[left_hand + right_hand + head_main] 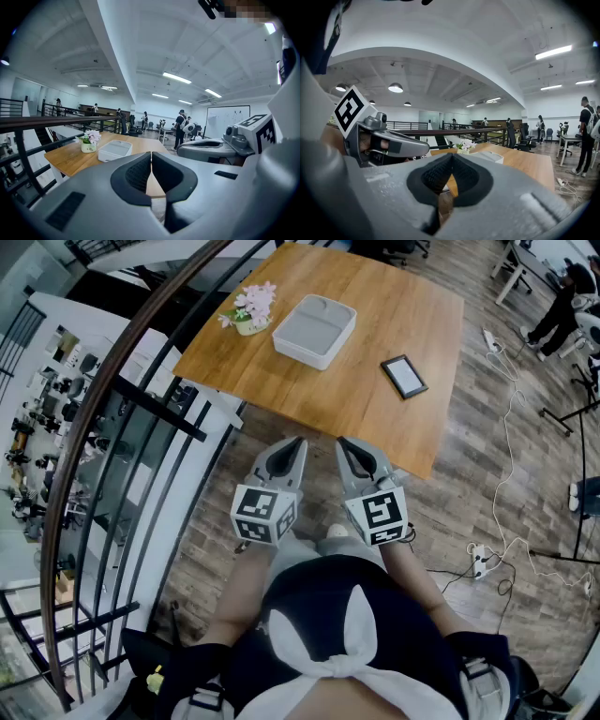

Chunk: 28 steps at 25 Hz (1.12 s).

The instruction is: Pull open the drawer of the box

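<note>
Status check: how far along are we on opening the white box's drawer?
Nothing looks done yet: the white box sits on the table with no drawer sticking out. In hand: nothing. The left gripper and right gripper are both shut and empty, held short of the table's near edge. Left to do: reach the box, grip the drawer front and pull it open.

One desk (375, 352), one box (314, 330), one flowerpot (251, 313), one tablet (404, 376). Two grippers: left gripper (298, 441), right gripper (343, 442).
</note>
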Available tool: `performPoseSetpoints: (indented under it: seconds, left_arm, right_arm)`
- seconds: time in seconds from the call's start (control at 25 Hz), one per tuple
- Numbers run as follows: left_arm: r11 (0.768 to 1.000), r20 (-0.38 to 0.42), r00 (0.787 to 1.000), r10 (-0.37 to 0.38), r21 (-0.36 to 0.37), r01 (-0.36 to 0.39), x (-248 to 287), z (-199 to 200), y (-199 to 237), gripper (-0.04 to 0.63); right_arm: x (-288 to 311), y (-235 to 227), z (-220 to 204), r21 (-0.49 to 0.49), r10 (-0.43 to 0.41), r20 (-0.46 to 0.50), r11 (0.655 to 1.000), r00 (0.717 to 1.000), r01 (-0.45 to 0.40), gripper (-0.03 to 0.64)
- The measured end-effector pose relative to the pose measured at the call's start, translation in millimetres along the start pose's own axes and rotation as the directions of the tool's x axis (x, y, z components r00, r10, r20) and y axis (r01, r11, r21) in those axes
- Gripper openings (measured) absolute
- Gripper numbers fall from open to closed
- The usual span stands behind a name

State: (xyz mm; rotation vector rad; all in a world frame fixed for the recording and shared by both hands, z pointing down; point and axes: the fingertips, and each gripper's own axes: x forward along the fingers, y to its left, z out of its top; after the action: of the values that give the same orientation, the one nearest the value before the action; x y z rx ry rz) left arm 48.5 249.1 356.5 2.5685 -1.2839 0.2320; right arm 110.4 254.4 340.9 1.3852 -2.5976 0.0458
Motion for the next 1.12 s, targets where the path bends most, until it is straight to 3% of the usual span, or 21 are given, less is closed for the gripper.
performPoseSetpoints:
  seconds: [0.24,0.56,1.12]
  left_arm:
    - [0.996,0.019,0.997,0.077,-0.051,-0.076,6,-15,7,0.023]
    - [0.983,0.006,0.99,0.139,-0.122,-0.138,15,-23,25,0.023]
    - [0.988,-0.016,0.997,0.075,-0.137,-0.076,91,0,112,0.026]
  right_arm:
    - [-2,-5,-8,0.015,0.061,0.034,0.998,0.998,-0.062,-0.003]
    - [8,-16,-23,0.046,0.095,0.007,0.994,0.995,-0.095,-0.003]
    - [121,-55,-9,0.044,0.079,-0.022,0.996,0.997,-0.078,-0.003]
